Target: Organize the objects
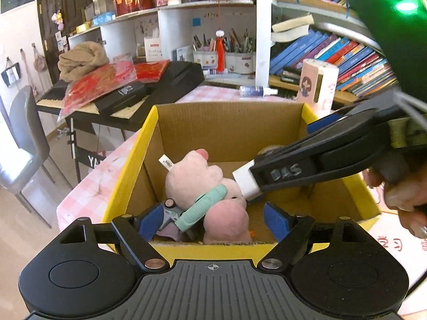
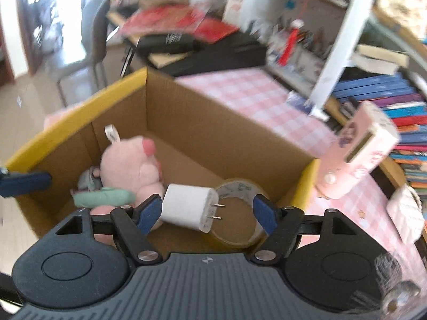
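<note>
White plastic charger [image 2: 186, 208]: one, a small plug block with two metal prongs, lying between the pads of the right tongs [image 2: 207, 214] above the box interior; only the left pad looks near its flank, the other stands well clear.
Right tongs, state: parted, jaws not clamped on the charger; whether the left pad touches it cannot be told.
Handling, judged: light, rigid, smooth-sided and likely slippery; best taken across the flat sides of the body, away from the prongs.
Left tongs [image 1: 213, 222]: parted, nothing between the pads, held at the near rim of the box.
Cardboard box [image 1: 229, 128]: one, yellow-edged, open-topped, directly ahead of and below both tongs.
Contents beneath the tongs: one pink plush toy [image 1: 194, 178]; one mint-green handled tool [image 1: 202, 208] lying against it; one roll of brown tape [image 2: 237, 213] under the right tongs.
Surroundings: pink checked tablecloth [image 2: 256, 98] beyond the box; one pink carton [image 2: 365, 144] to the right of it.
</note>
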Demonstrator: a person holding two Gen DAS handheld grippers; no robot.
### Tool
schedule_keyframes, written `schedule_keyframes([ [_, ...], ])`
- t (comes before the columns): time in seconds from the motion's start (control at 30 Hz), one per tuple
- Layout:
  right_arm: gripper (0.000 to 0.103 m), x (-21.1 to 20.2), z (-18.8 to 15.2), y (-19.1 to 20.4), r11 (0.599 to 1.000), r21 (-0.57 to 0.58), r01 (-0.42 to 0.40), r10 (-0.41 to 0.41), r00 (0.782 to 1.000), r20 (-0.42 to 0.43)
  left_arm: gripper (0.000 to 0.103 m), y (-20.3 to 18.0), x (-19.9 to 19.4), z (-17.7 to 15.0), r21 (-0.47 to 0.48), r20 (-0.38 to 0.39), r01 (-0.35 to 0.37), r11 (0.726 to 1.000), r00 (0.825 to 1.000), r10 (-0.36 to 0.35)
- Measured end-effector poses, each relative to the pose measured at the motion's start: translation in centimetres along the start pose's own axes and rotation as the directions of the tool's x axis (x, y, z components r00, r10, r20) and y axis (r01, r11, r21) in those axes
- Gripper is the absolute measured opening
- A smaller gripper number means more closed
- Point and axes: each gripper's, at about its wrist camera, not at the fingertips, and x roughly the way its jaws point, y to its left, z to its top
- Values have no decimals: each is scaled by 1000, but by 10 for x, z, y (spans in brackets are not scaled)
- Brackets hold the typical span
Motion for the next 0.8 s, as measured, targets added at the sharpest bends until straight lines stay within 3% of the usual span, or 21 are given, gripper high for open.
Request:
schedule_keyframes([
  [0.17, 74, -55, -14, 2, 992, 107, 74, -88, 987, 137, 88, 1, -27, -5, -11, 54, 26, 1000, 998, -25],
  [0.33, 83, -101, -38, 7, 955, 215, 203, -249, 943, 219, 89, 1, -52, -17, 4, 88, 48, 999, 995, -48],
  [0.53, 89, -145, -81, 17, 881, 370, 296, -391, 895, 214, 96, -6, -82, -41, 40, 118, 75, 996, 990, -79],
  [0.8, 91, -183, -139, 55, 812, 459, 360, -480, 860, 173, 96, -13, -108, -75, 92, 83, 131, 987, 987, -138],
])
